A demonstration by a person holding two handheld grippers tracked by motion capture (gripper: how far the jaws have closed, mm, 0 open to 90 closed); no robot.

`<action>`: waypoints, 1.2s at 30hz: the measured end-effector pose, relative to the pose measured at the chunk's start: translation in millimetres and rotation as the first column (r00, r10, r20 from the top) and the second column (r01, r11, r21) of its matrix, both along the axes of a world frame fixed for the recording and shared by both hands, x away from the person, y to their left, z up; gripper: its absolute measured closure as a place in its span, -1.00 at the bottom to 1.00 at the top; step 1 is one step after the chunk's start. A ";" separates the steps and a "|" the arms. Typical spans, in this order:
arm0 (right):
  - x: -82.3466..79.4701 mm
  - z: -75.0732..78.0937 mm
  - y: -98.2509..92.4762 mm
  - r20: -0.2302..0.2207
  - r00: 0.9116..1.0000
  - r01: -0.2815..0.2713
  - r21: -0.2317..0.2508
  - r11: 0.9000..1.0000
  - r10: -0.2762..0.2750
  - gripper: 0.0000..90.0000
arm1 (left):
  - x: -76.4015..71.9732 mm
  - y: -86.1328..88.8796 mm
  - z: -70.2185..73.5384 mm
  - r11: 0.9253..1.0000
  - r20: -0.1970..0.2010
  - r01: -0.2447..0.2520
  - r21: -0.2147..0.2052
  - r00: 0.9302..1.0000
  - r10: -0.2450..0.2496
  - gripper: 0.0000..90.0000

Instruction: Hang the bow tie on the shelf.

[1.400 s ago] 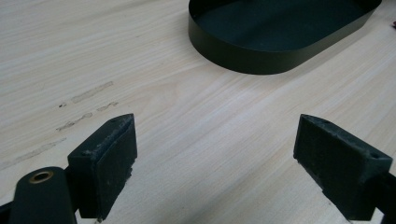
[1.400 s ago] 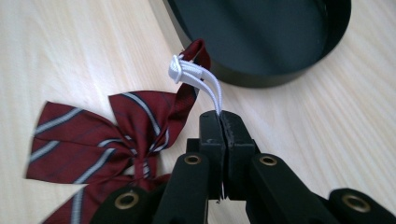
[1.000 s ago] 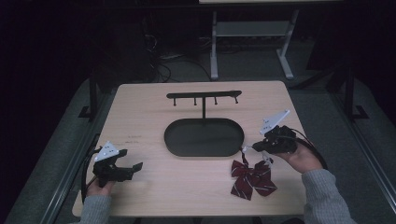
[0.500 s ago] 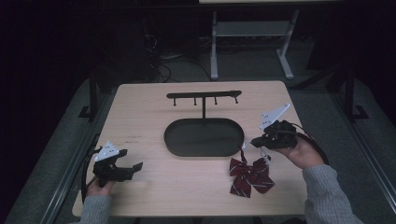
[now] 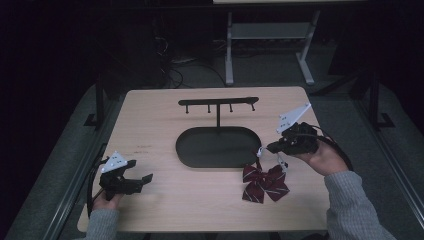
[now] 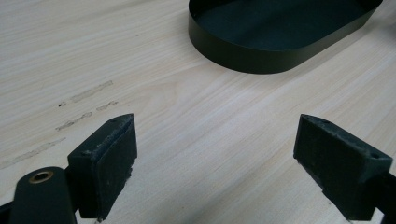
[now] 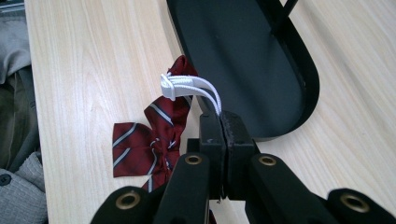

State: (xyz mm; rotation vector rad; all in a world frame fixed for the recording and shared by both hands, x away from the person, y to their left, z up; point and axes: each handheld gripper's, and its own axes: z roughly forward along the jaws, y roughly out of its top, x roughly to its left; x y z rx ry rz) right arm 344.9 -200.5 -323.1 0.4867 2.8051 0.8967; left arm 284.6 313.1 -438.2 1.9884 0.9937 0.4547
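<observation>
Burgundy bow tie point(image 5: 265, 182) higher, right gripper point(image 5: 270, 148) too.

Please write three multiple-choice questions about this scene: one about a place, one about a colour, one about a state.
1. Where does the bow tie lie?
A. in the tray
B. on the table beside the tray
C. on the rack

2. What colour is its strap?
A. white
B. black
C. red

3. How are the left gripper jaws?
A. shut on the strap
B. shut empty
C. open

Answers:
1 B, it rests on the table next to the tray.
2 A, the right gripper pinches a white loop.
3 C, bare wood shows between them.
</observation>
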 end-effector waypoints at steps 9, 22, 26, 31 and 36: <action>3.1 9.2 4.4 0.005 1.000 -0.020 0.008 1.000 0.020 0.96 | 0.5 0.0 0.3 1.000 -0.004 -0.005 -0.001 1.000 0.005 -0.71; 10.4 29.2 16.8 0.024 0.998 -0.051 0.029 0.998 0.050 0.96 | 0.9 0.5 1.1 1.000 0.000 -0.003 -0.001 1.000 0.003 -0.71; 13.8 34.2 23.6 0.028 0.998 -0.065 0.027 0.998 0.064 0.96 | 0.4 1.0 1.2 1.000 0.000 -0.001 0.001 1.000 0.001 -0.71; 15.6 38.7 30.1 0.027 0.997 -0.077 0.034 0.996 0.076 0.96 | -1.5 1.7 3.0 1.000 0.010 -0.004 -0.010 1.000 0.005 -0.71; 19.9 45.2 40.0 0.027 0.995 -0.094 0.028 0.995 0.093 0.96 | -1.4 1.6 3.1 1.000 0.013 -0.003 -0.010 1.000 0.003 -0.71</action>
